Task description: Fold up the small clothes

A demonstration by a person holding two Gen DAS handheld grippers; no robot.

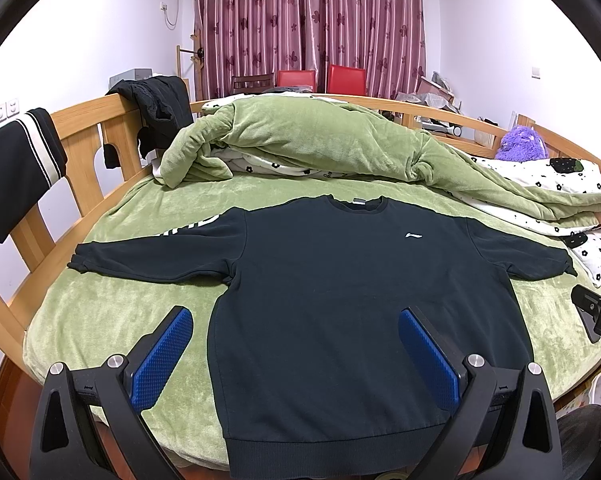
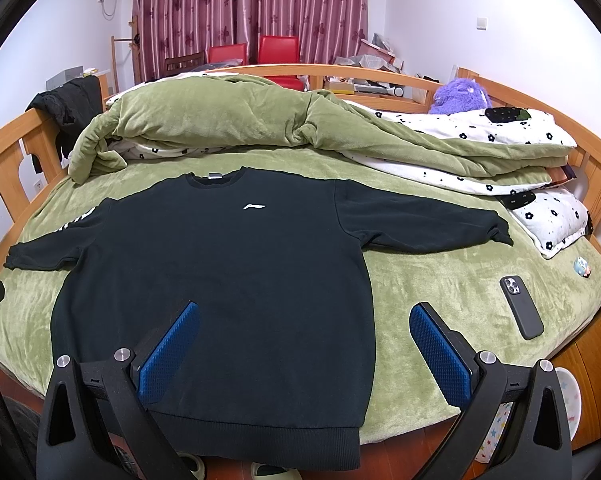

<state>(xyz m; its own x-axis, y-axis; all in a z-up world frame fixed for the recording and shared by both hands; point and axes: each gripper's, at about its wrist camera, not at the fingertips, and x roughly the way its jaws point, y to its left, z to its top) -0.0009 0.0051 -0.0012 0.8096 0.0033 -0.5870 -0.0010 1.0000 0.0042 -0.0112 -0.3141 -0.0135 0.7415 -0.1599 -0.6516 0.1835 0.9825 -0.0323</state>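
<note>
A black sweatshirt (image 1: 340, 288) lies flat, front side up, on the green bed cover (image 1: 112, 312), with its collar toward the far side of the bed and its ribbed hem at the near edge, hanging slightly over it. Both sleeves are spread outward to the sides; the sleeve on the left carries white lettering, and a small white logo sits on the chest. The left gripper (image 1: 296, 356) hovers above the lower left portion of the sweatshirt, its blue-padded fingers (image 1: 164, 356) set wide apart with nothing between them: one finger is over the bed cover just beside the garment, the other over the garment body. The right gripper (image 2: 304, 354) is positioned likewise above the lower right portion, fingers spread wide and holding nothing, one over the garment and one over the bed cover to the right of it. Whether either gripper touches the fabric cannot be determined. A dark phone (image 2: 521, 307) lies camera side up on the bed cover, well apart from the sweatshirt on the right (near the bed edge). Behind the sweatshirt, a green quilt (image 1: 308, 136) with a white flowered lining is bunched across the bed. A purple plush toy (image 2: 460, 96) sits at the far right corner. Dark clothing (image 1: 156, 108) hangs over the wooden bed rail (image 1: 84, 128) on the left.
</note>
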